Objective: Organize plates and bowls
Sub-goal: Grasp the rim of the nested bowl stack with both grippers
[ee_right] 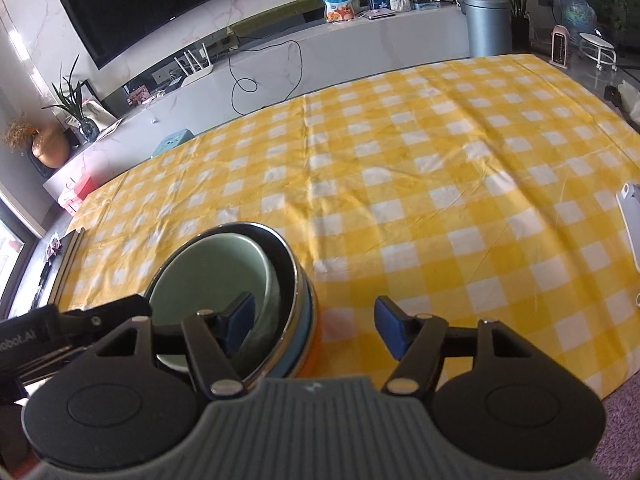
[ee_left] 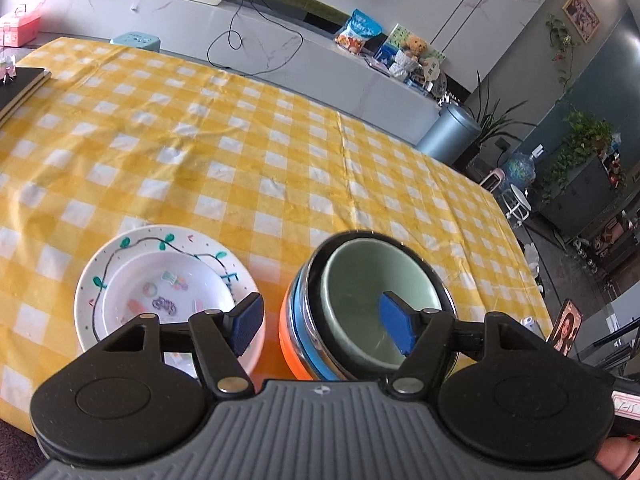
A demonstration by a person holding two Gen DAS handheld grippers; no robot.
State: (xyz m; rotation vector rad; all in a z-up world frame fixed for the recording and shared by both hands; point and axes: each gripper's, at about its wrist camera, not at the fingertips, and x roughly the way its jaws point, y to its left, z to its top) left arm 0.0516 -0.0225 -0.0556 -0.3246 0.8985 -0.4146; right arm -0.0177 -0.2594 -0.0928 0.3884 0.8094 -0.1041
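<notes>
A stack of nested bowls (ee_left: 360, 280) stands at the near edge of the yellow checked table: a pale green bowl inside a steel one, over blue and orange ones. It also shows in the right wrist view (ee_right: 224, 264). A white decorated plate with a bowl in it (ee_left: 168, 280) sits just left of the stack. My left gripper (ee_left: 320, 326) is open and straddles the stack's left rim, its right finger over the green bowl. My right gripper (ee_right: 314, 326) is open and straddles the stack's right rim, its left finger inside the green bowl.
The yellow checked tablecloth (ee_left: 240, 140) stretches far ahead. A dark book (ee_left: 20, 88) lies at the table's far left. A white phone-like object (ee_right: 632, 220) lies at the right edge. A counter with clutter runs behind the table.
</notes>
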